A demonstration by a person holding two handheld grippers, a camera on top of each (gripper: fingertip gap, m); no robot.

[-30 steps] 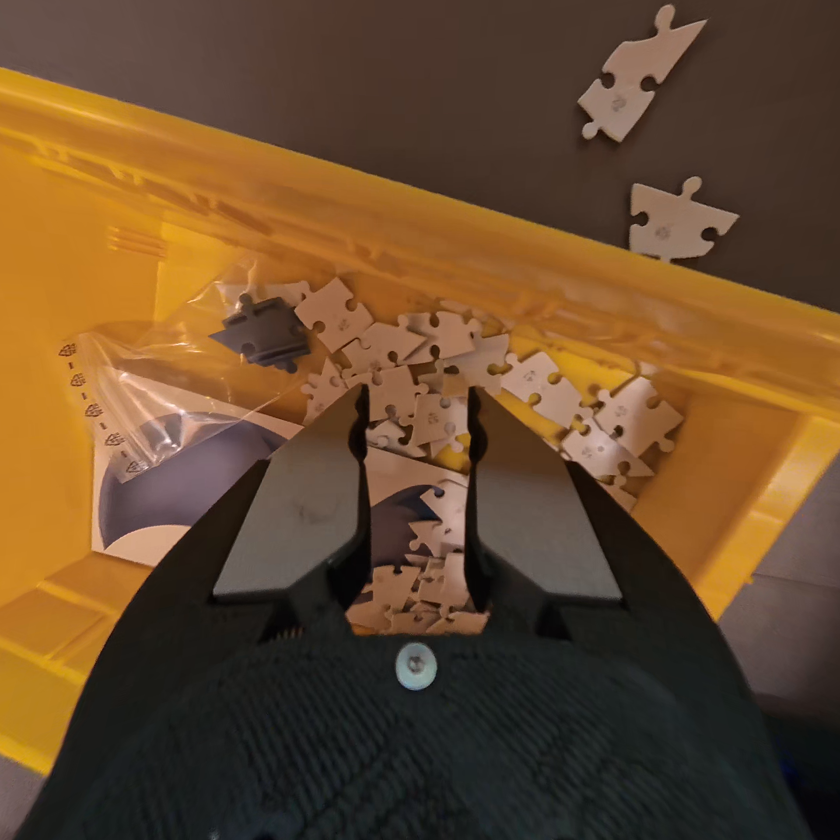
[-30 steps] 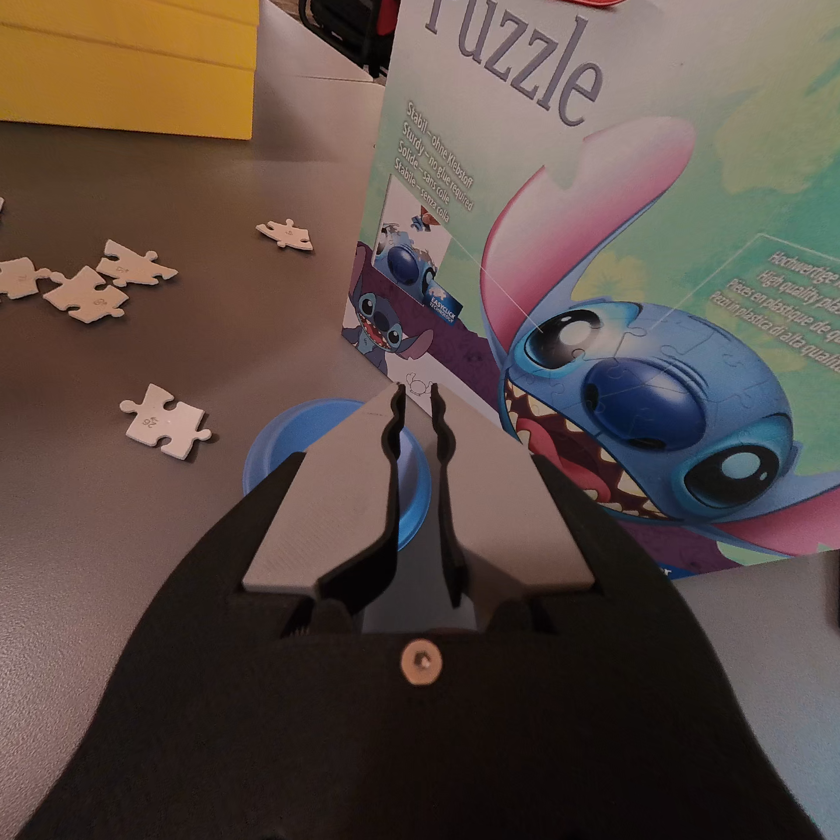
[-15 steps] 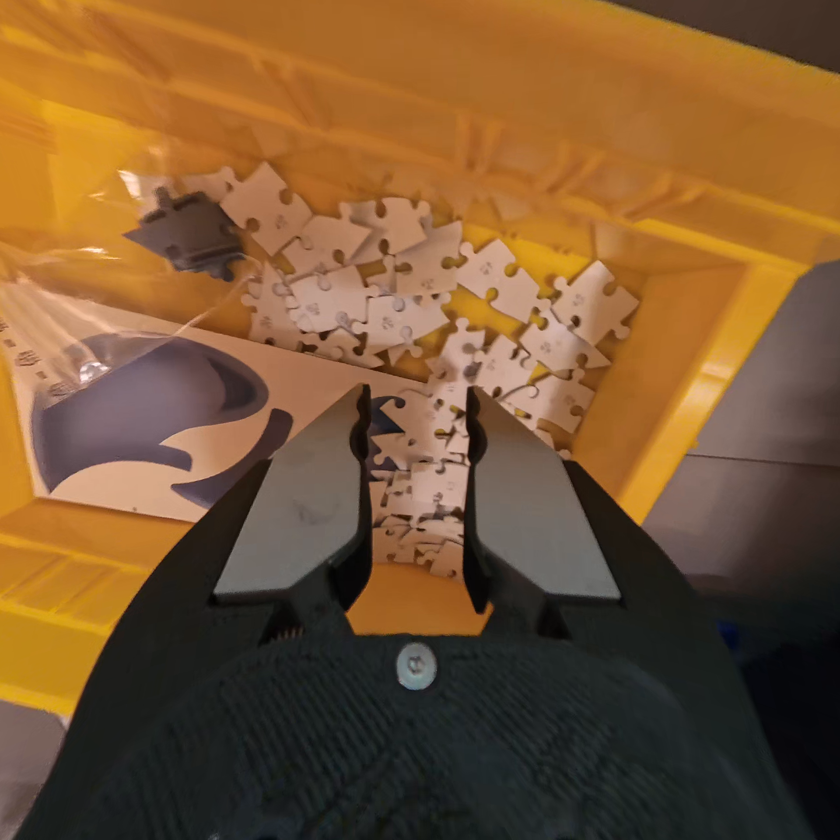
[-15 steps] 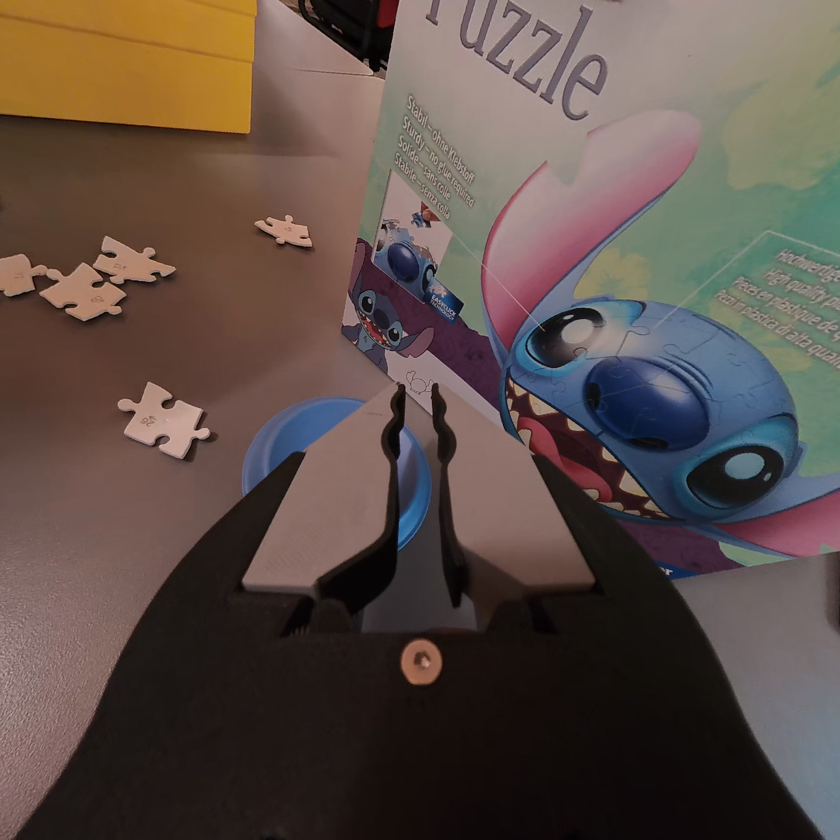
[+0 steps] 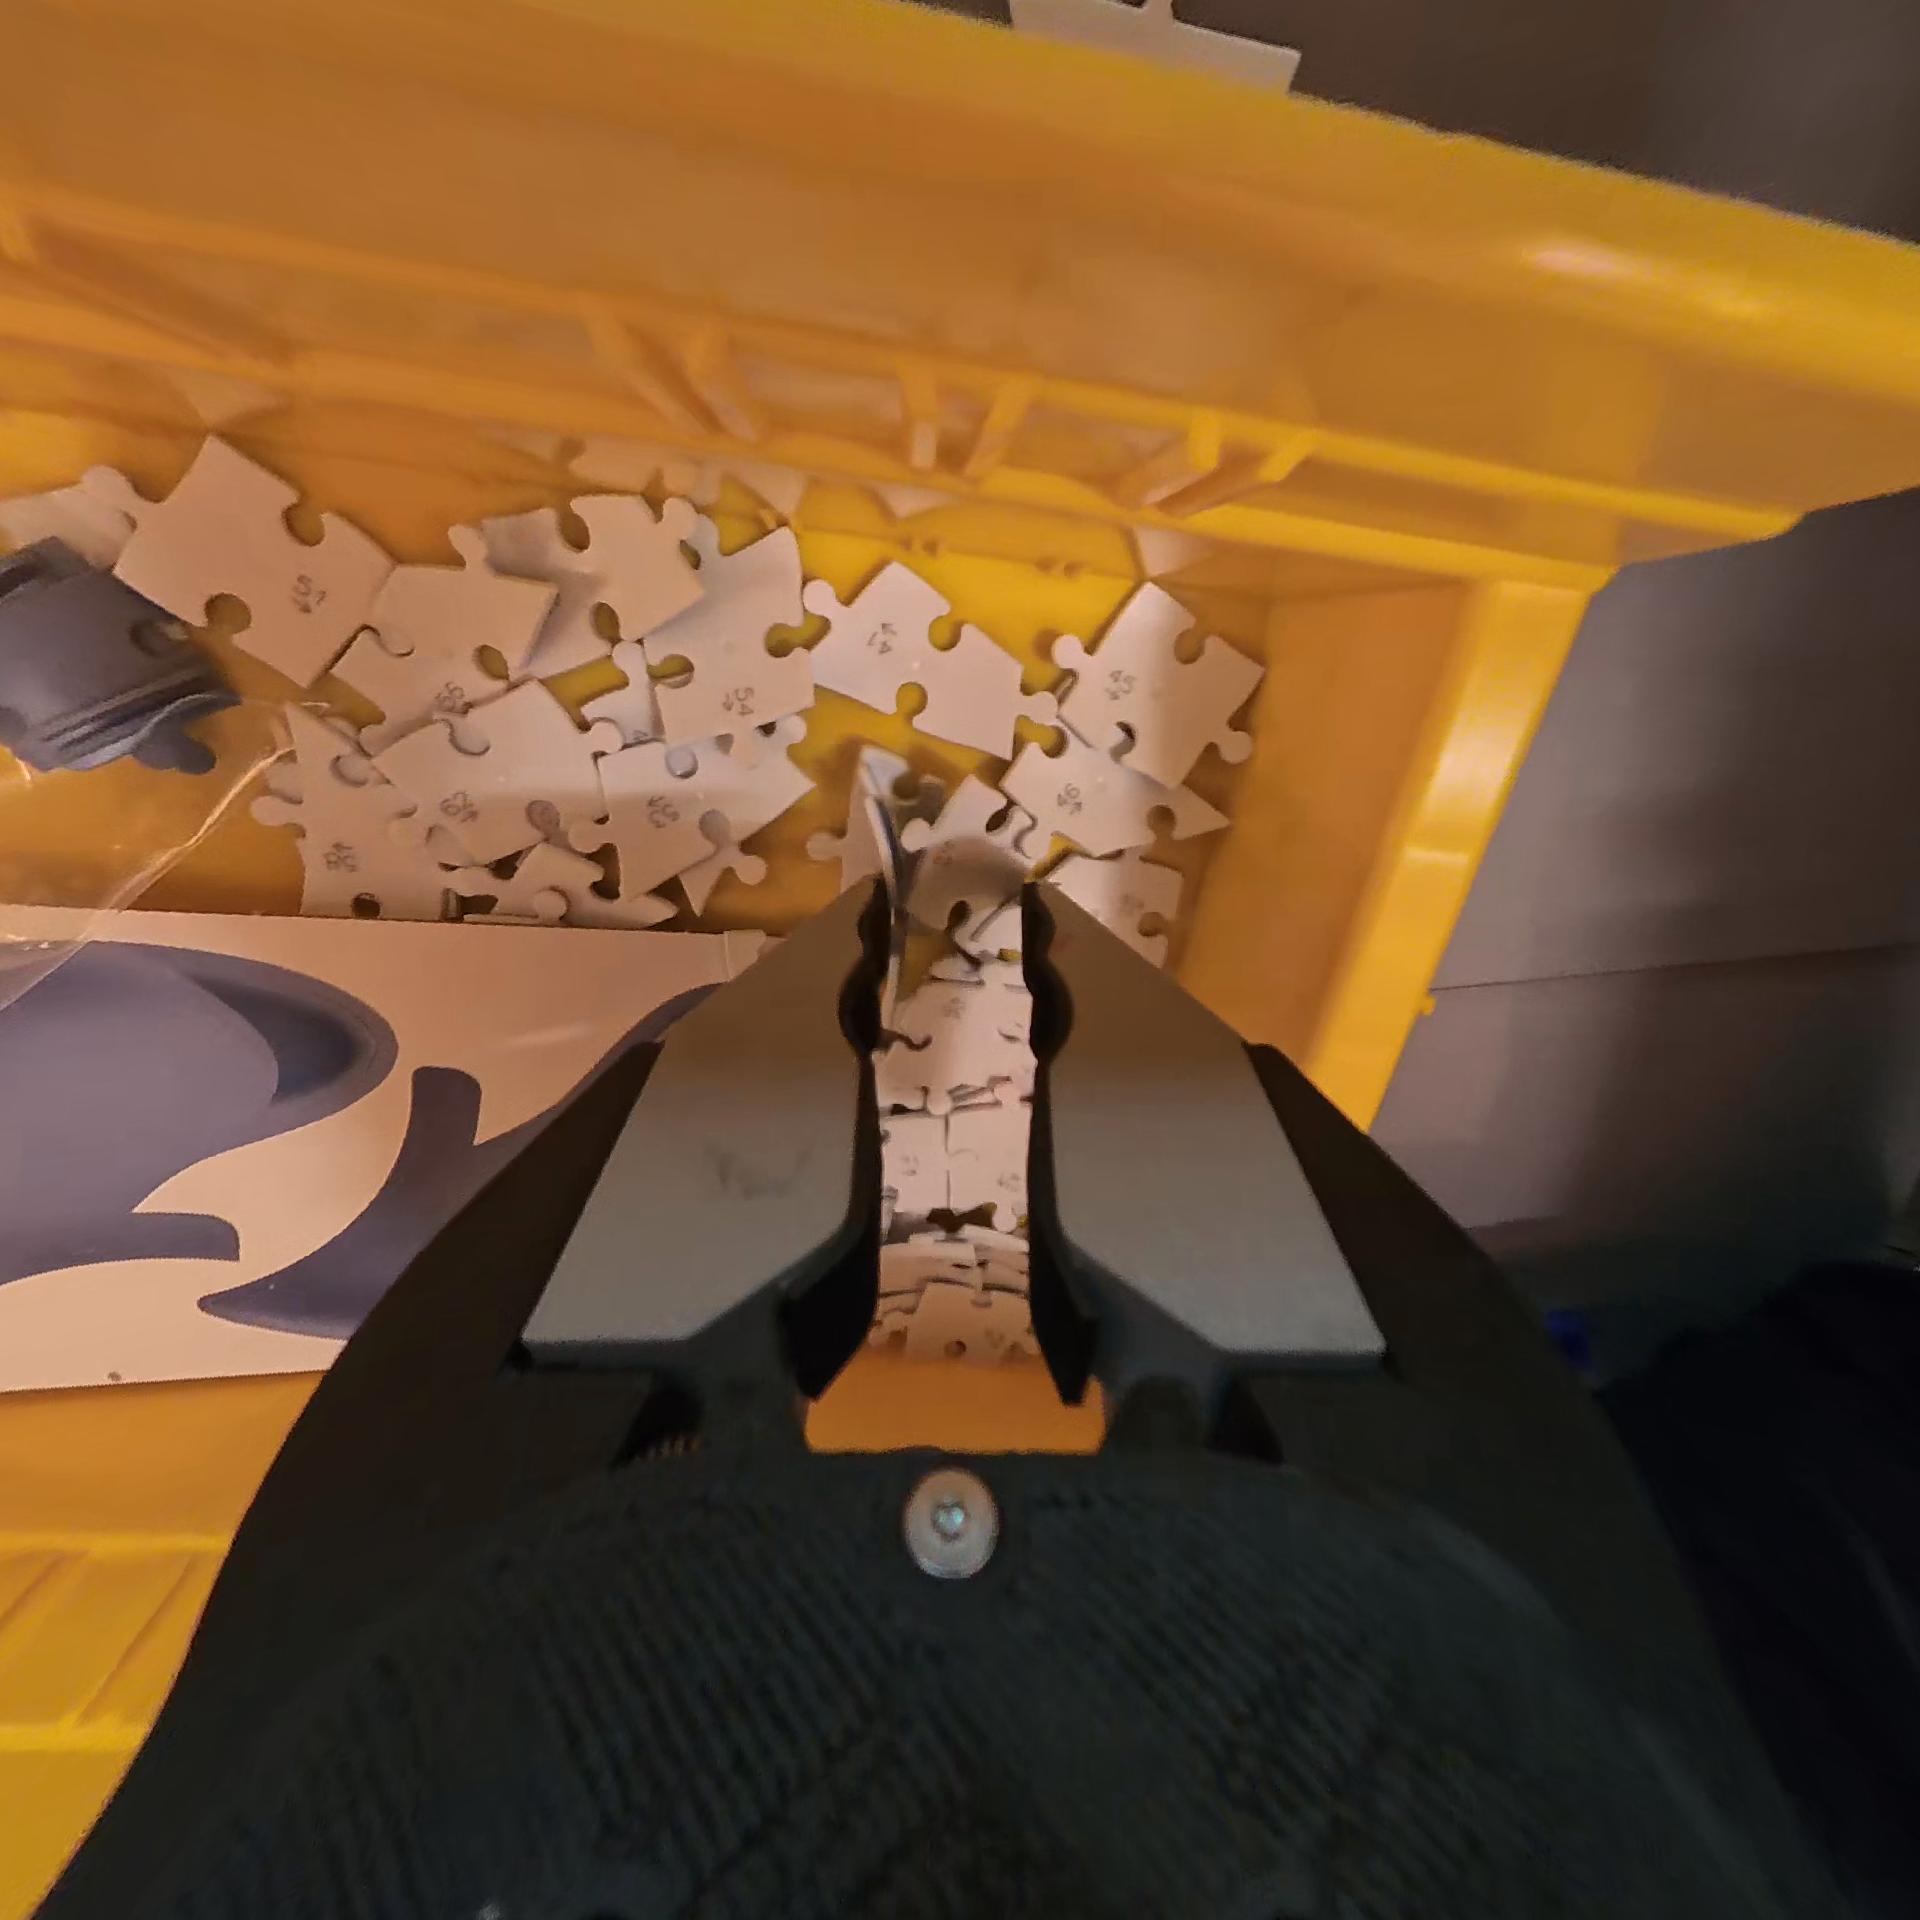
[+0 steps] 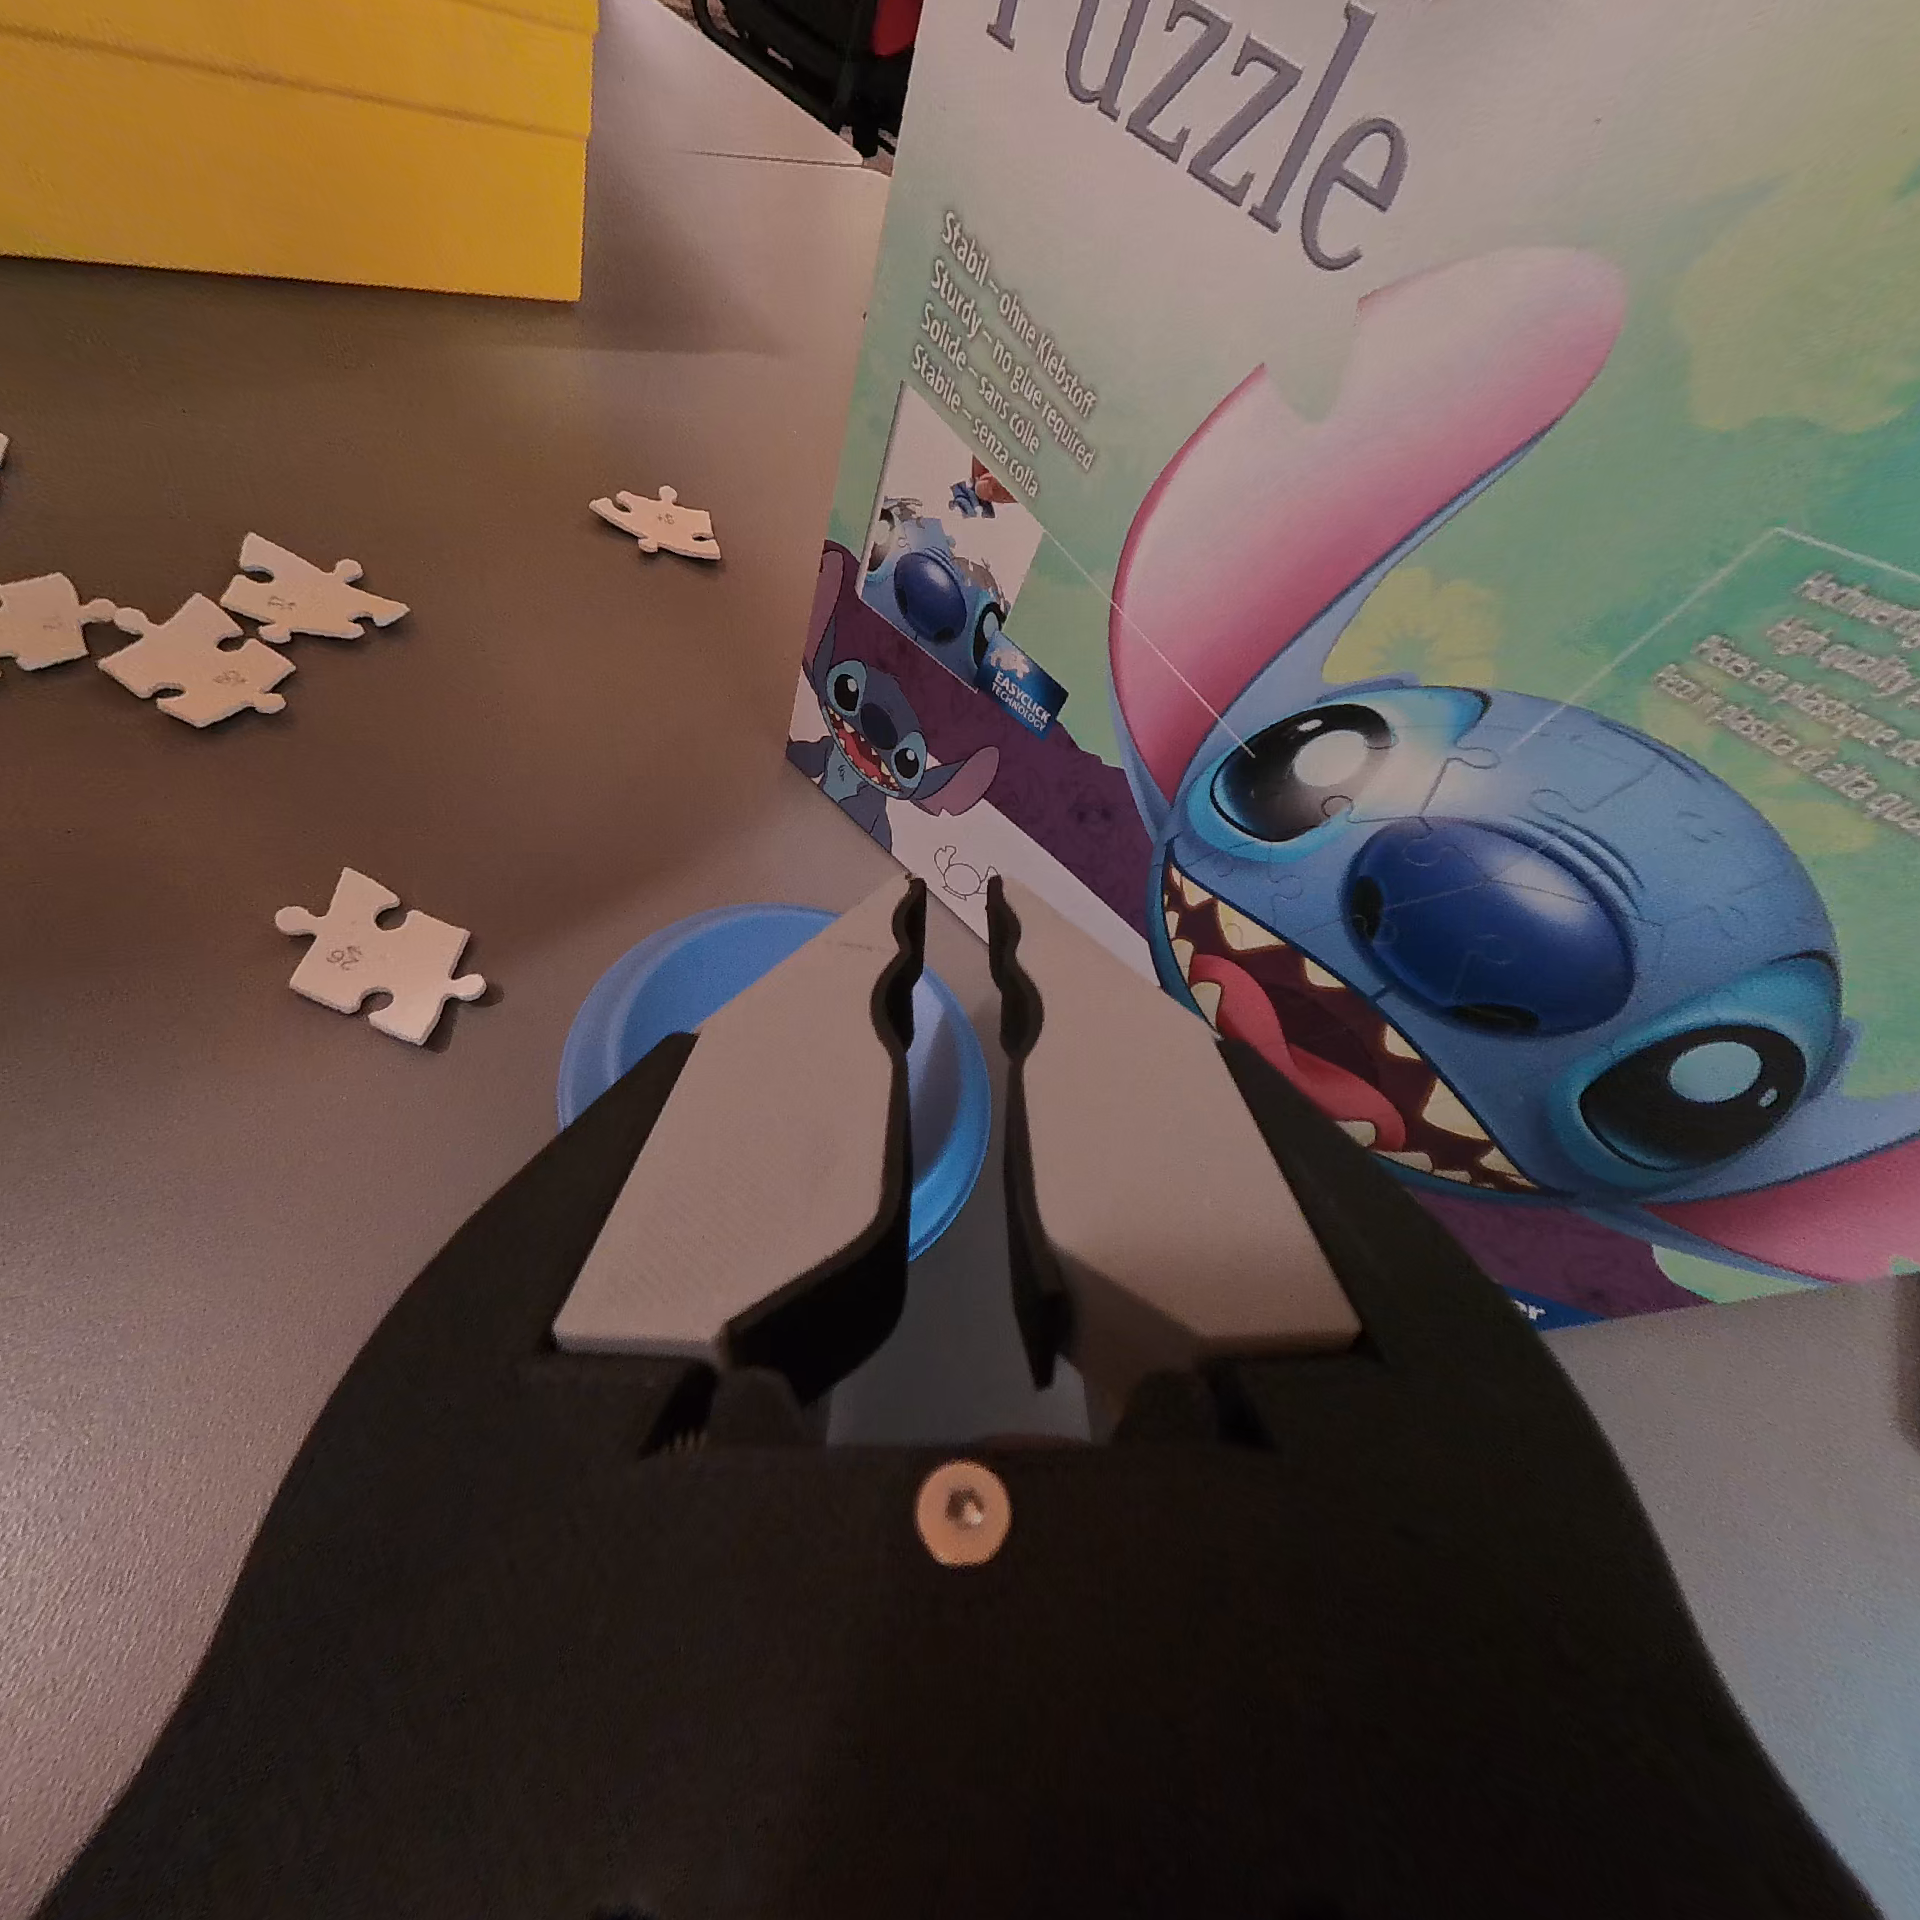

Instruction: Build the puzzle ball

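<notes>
In the left wrist view a yellow bin holds a pile of white numbered puzzle pieces. My left gripper is down in the pile near the bin's right corner. Its jaws stand a narrow gap apart, with pieces showing between them. One piece stands on edge at the left fingertip. In the right wrist view my right gripper hovers over a round blue stand on the grey table. Its jaws are slightly apart and hold nothing. Several loose white pieces lie on the table to its left.
The upright puzzle box stands close ahead and right of the right gripper. The yellow bin is at the far left. Inside the bin lie a printed sheet with dark blue shapes and a dark piece in a clear bag. Across from one pair of fingers to the other is roughly 40 cm.
My left gripper has moved right and down into the pile in the bin, and its jaws have narrowed. My right gripper has stayed still.
</notes>
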